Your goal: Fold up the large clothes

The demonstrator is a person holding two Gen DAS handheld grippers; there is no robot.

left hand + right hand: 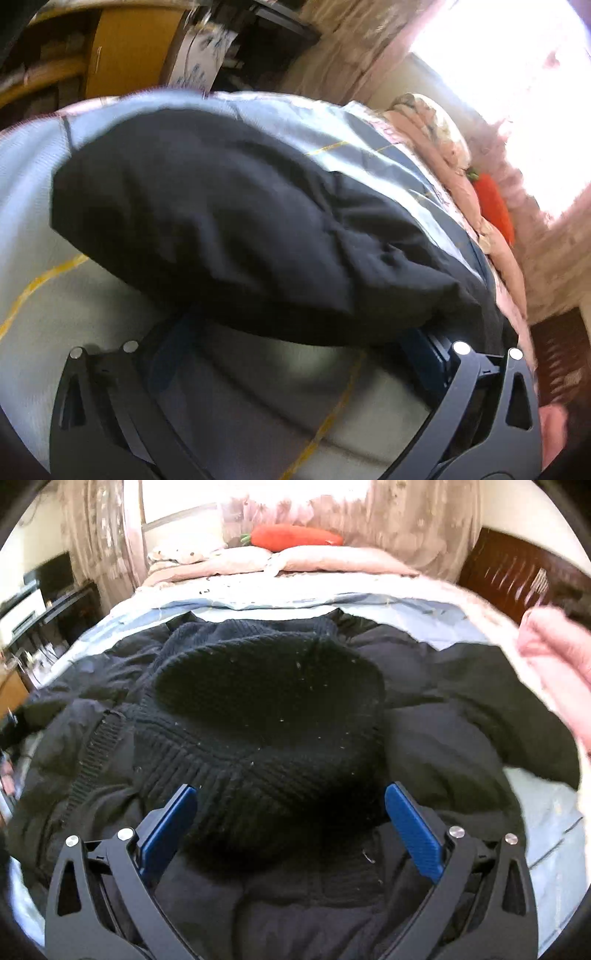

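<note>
Black padded coat [461, 738] is being spread on the bed [258, 602], knit collar [266, 716] toward the pillows. Right tool [291, 812] is spread wide over the collar, holding nothing. Left tool [295, 332] is also spread, coat bulk between its fingers. Risk: puffy fabric slipping or bunching from a shallow pinch.

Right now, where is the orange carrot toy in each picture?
Left wrist view: the carrot toy lies at the right edge, beside the pink bedding, under the bright window.
Right wrist view: the carrot toy lies at the top centre, on the pink bedding.
Shared landmark: the black coat spread on the bed.
</note>
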